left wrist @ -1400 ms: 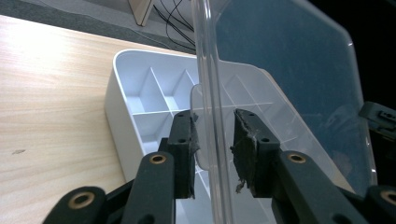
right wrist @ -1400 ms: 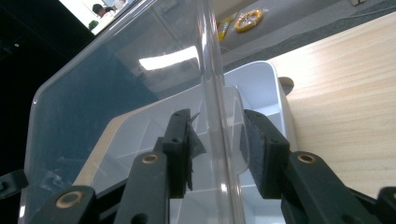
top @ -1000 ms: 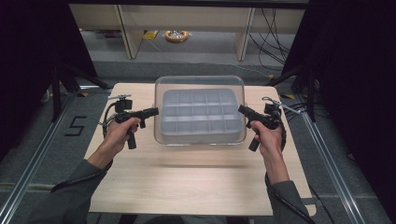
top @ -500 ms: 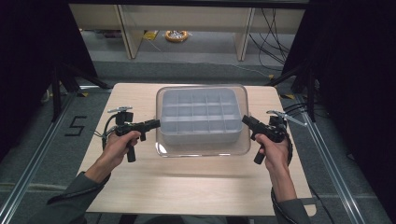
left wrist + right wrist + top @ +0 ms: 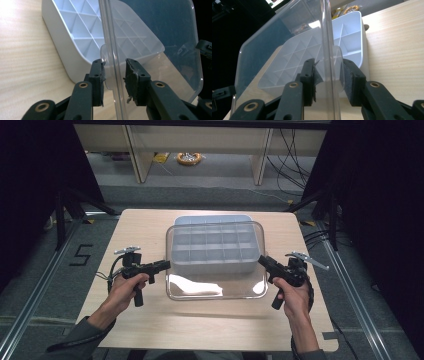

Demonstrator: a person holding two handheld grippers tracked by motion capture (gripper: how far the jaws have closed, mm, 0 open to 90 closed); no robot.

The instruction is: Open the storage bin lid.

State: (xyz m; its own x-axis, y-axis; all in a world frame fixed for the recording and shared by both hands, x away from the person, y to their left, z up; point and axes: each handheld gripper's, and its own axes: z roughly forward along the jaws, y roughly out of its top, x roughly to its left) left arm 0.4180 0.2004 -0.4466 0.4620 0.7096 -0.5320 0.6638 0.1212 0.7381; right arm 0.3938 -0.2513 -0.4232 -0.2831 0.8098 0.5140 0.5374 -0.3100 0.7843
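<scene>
A: Risk from here?

B: Mostly a slide. Clear lid (image 5: 220,287) lying half over the near part of the white compartment tray (image 5: 62,50), with its front edge out past the tray toward the person, low over the tabletop (image 5: 200,330) and possibly resting on it (hard to judge from above). No square seating on the tray rim, so any nudge likely to send it skating off.

A: And the grip?

B: Not much of one. Left hand-held gripper (image 5: 167,265) straddling the lid's left rim, jaws parted, a gap on both sides of the plastic. Right hand-held gripper (image 5: 260,260) the same at the right rim: a gap on one side, the small tab just against the other pad. Nothing pinched, by the look of it.

A: So what sets it off?

B: Pulling back crookedly. Could snag the tab on a pad and drag the lid along, or tip it against the tray. Also worth watching: closing again on slick, thin plastic, with every chance of a squirt sideways. Same for uneven hands, one retreating first and twisting the lid round.

A: Against a second ago?

B: Lid then squarely over the tray, farther up the tabletop. Now drawn toward the person and seemingly lower, uncovering the tray's back edge. Both hands nearer the front edge too. Tray itself in the same spot.
</scene>
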